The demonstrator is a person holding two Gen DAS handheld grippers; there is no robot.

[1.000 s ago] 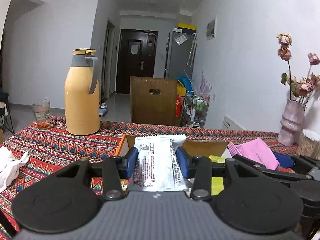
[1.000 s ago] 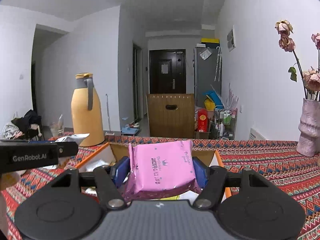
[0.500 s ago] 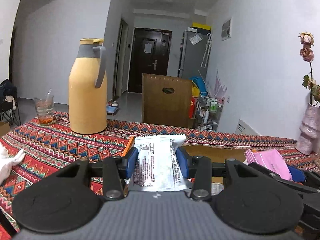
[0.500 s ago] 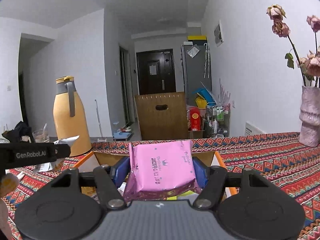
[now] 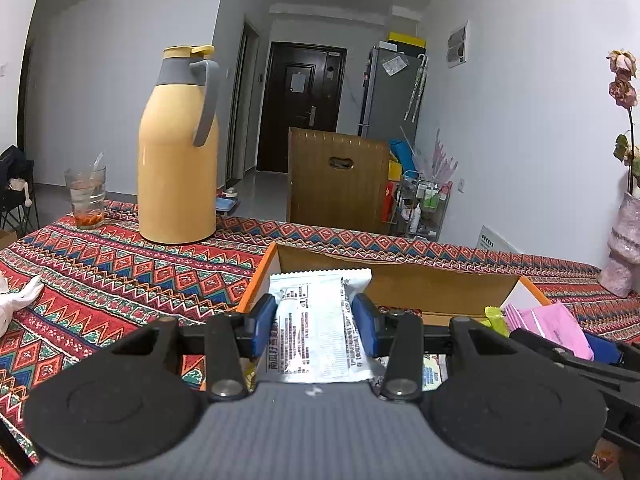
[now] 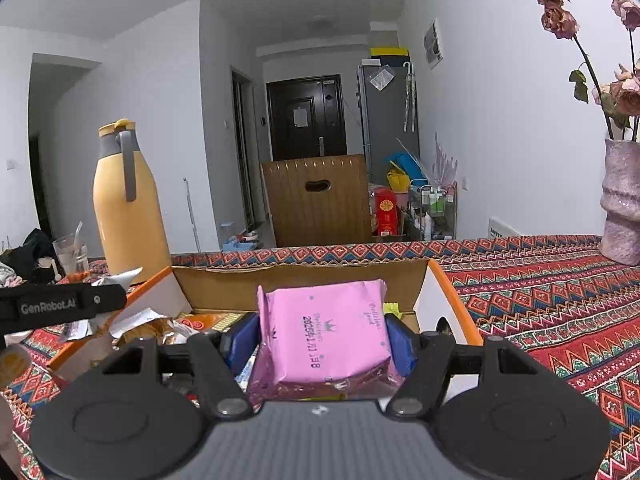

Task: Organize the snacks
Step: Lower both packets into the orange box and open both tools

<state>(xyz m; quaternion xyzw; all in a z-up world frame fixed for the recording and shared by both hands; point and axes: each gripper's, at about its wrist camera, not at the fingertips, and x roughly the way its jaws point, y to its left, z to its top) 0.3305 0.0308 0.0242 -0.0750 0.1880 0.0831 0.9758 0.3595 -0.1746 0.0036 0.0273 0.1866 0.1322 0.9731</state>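
Note:
My left gripper (image 5: 316, 322) is shut on a white snack packet (image 5: 318, 320) with black print, held over the left end of an open cardboard box (image 5: 400, 276) with orange edges. My right gripper (image 6: 322, 340) is shut on a pink snack packet (image 6: 326, 332) above the same box (image 6: 304, 280). In the left wrist view the pink packet (image 5: 548, 322) and the right gripper's arm show at the right. The right wrist view shows the left gripper's black arm (image 6: 60, 306) at the left. Several wrapped snacks (image 6: 160, 326) lie inside the box.
A yellow thermos jug (image 5: 178, 152) and a glass (image 5: 86, 196) stand on the patterned tablecloth (image 5: 100, 280) at the left. A pink vase with dried roses (image 6: 622, 204) stands at the right. A wooden chair back (image 5: 338, 184) rises behind the table.
Both grippers have sunk and moved forward over the box, each keeping hold of its packet. The box and the thermos look nearer and larger now.

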